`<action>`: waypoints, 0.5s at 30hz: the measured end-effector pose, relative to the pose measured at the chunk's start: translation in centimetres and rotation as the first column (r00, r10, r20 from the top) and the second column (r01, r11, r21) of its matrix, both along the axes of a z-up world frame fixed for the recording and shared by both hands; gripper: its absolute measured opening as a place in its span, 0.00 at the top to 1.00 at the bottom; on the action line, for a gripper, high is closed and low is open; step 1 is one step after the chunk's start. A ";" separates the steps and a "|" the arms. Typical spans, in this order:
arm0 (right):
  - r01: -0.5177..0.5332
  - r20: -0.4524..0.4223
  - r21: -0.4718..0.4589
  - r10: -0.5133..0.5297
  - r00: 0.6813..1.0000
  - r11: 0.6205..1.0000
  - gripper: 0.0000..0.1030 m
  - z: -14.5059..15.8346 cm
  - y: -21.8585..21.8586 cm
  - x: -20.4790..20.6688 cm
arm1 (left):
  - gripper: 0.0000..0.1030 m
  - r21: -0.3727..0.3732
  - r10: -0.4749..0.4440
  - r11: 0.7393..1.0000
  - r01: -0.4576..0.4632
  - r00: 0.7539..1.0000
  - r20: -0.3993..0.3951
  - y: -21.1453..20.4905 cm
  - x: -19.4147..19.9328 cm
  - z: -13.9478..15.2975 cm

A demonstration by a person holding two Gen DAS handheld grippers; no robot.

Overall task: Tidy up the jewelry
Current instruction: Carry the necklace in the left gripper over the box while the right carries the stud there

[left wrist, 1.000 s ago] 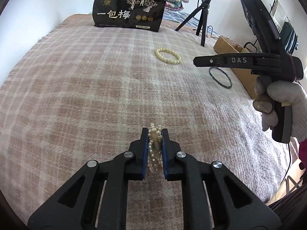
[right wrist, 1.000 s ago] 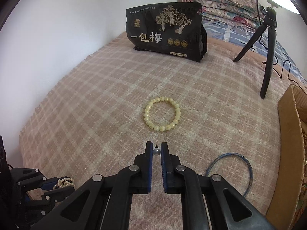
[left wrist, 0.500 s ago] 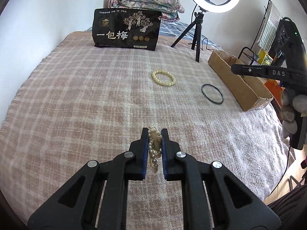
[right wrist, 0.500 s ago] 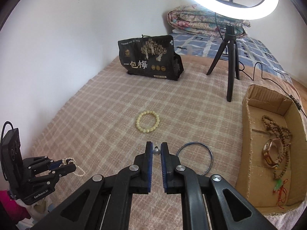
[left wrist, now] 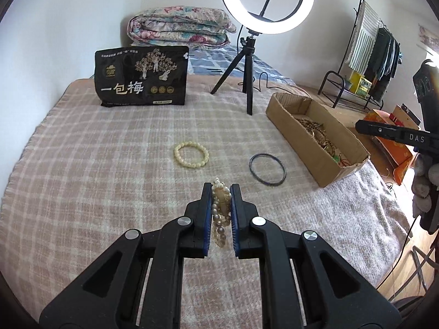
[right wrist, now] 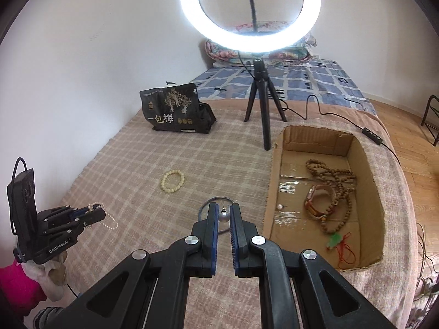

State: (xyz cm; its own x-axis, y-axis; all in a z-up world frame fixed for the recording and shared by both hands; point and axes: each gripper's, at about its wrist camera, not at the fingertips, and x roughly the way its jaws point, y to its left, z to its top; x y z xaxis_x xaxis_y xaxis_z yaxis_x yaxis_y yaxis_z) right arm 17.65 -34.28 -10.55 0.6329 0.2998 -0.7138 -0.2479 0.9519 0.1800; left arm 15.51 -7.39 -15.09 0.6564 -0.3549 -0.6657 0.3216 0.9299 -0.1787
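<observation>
While both carry loads above the blanket [left wrist: 109, 192], left gripper [left wrist: 221, 192] pinches pearl strand [left wrist: 219, 208], right gripper [right wrist: 223, 215] clamps earring [right wrist: 223, 216]; tiny earring may slip before reaching box [right wrist: 367, 164].

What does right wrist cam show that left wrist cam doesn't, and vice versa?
Right wrist only: the box floor, with a watch, a loose pearl earring and a pearl earring pinched in the right tongs.
Left wrist only: a clothes rack and the pearl necklace bunched close-up in the left tongs.
Both: cardboard box, yellow bead bracelet, dark bangle, black bag, ring light.
</observation>
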 end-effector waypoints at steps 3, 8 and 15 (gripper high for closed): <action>0.027 0.003 -0.001 -0.027 1.000 1.000 0.94 0.1 -1.5 -0.4 | 0.90 -0.007 -0.026 1.000 0.026 1.000 0.015 -1.5 1.1 0.8; 0.064 0.006 0.001 -0.064 0.998 0.998 0.94 0.1 -3.8 -0.6 | 0.90 -0.020 -0.073 0.997 0.074 0.997 0.037 -4.4 3.3 2.0; 0.093 0.008 0.009 -0.093 0.996 0.996 0.94 -0.2 -5.9 -0.5 | 0.90 -0.029 -0.136 0.990 0.137 0.989 0.052 -9.1 6.9 2.8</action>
